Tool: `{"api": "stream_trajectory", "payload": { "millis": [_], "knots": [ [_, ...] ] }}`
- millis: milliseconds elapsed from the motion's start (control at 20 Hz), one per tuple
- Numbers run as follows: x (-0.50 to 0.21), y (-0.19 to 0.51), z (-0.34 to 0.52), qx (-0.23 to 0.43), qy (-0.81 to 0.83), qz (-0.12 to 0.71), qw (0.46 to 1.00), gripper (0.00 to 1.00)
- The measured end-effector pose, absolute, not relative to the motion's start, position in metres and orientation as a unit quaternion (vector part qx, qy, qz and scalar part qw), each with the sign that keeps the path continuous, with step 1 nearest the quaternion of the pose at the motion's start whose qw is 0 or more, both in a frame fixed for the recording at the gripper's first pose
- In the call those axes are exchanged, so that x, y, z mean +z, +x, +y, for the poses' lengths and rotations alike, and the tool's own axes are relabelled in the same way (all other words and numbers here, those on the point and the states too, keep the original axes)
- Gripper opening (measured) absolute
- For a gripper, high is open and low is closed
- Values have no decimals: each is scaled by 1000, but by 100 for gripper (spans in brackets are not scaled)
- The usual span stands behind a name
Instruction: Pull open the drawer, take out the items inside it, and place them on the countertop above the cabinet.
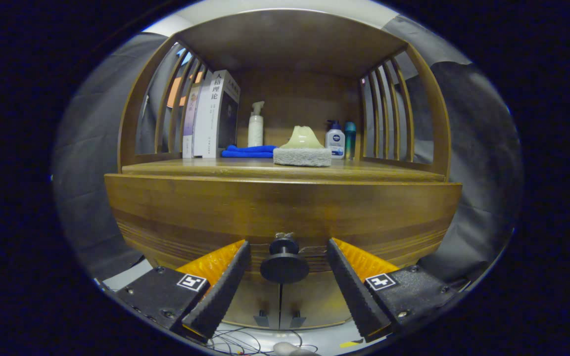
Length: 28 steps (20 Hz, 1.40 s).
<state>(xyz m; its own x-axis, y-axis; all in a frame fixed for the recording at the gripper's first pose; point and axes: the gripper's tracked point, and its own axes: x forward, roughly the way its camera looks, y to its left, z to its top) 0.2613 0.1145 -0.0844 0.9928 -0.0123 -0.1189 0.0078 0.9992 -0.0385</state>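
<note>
The fingers [285, 277] stand apart, one on each side of the round dark knob [284, 264] of the drawer [191, 217]. The knob sits between them, and a gap shows on both sides, so neither finger touches it. The drawer is a wide wooden front and it looks closed; what lies inside it is hidden.

Above the drawer is the surface [215, 168] of the cabinet, under a wooden roof with slatted sides. On it, at the left, some books [213, 116] stand upright. Just right of them a blue cloth [248, 151] lies folded, and behind the cloth a white pump bottle [256, 126] stands near the back wall. In the middle, nearer to the front, is a grey sponge [302, 156] with a pale green handle on top. To the right of it stand a small white bottle [335, 140] with a blue label and, just beside it, a teal bottle [350, 138].

Below the drawer the two lower doors [280, 301] of the cabinet meet in a dark line. Thin wires [235, 341] lie on the floor between the fingers.
</note>
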Motion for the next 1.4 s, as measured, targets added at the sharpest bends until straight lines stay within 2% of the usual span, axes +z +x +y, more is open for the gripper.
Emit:
{"api": "stream_trajectory", "payload": {
  "millis": [750,1050,1200,1400],
  "knots": [
    [-83,280,114,-5,-20,65,998,100],
    [-83,277,114,3,-33,95,995,100],
    [-70,259,109,12,-22,91,996,100],
    [-43,203,90,26,-17,68,997,100]
  ]
}}
